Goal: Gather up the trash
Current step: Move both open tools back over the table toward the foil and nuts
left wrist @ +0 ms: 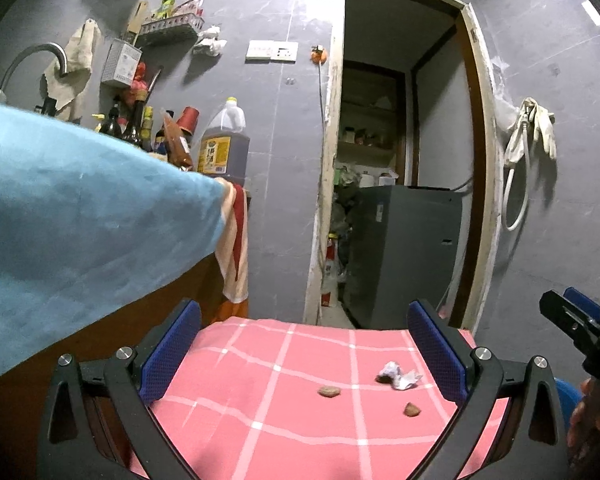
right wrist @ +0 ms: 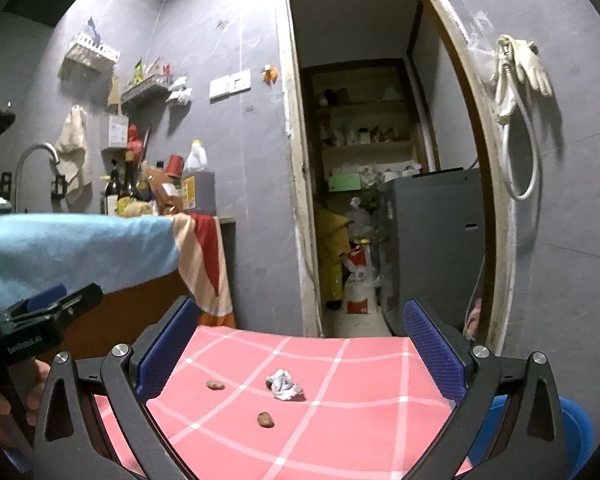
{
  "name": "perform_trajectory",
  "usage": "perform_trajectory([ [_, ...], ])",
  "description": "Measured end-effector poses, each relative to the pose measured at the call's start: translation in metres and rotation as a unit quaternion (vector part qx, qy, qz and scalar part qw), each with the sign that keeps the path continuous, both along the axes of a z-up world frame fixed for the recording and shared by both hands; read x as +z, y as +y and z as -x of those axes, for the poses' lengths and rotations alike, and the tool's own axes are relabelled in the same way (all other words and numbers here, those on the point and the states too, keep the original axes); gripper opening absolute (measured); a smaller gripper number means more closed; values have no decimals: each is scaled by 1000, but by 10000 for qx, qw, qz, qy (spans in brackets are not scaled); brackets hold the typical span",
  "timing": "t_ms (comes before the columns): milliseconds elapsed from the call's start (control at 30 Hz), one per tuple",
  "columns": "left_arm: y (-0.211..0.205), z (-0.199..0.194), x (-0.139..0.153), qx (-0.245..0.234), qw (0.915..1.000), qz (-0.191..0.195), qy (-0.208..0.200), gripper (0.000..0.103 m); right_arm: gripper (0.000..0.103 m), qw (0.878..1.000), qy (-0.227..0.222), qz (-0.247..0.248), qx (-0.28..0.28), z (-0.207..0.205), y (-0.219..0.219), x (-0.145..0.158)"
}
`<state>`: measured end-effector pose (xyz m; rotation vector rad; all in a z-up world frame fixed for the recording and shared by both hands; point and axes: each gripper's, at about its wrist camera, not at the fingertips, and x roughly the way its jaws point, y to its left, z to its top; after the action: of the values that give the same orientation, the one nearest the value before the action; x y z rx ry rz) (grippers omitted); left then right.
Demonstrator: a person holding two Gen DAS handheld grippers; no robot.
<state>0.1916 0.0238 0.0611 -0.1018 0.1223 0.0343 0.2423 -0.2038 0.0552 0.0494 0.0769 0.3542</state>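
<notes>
A: Pink checked cloth [left wrist: 260, 380] fills the lower centre of both views. Trash on it?

B: Yes. Crumpled white paper [right wrist: 283, 385] at lower centre of the right wrist view, with two brown scraps: one [right wrist: 215, 384] to its left, one [right wrist: 265, 419] below it. All three lie apart.

A: Left gripper [left wrist: 304, 356]?

B: Jaws spread wide, nothing between them. In its view the paper [left wrist: 398, 375] sits lower right, near the right pad.

A: Right gripper [right wrist: 302, 354]?

B: Also spread wide, empty, above the cloth.

A: Background?

B: Blue fabric [left wrist: 80, 220] at left, a doorway [right wrist: 364, 160] in the upper centre, a blue thing [right wrist: 576, 432] at lower right, maybe a bin, mostly hidden.
</notes>
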Motion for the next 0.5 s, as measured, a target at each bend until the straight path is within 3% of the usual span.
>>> perform_trajectory([
  [500, 10, -39, -31, -152, 9962, -244, 818, 101, 103, 9954, 830, 460, 138, -38, 24, -35],
])
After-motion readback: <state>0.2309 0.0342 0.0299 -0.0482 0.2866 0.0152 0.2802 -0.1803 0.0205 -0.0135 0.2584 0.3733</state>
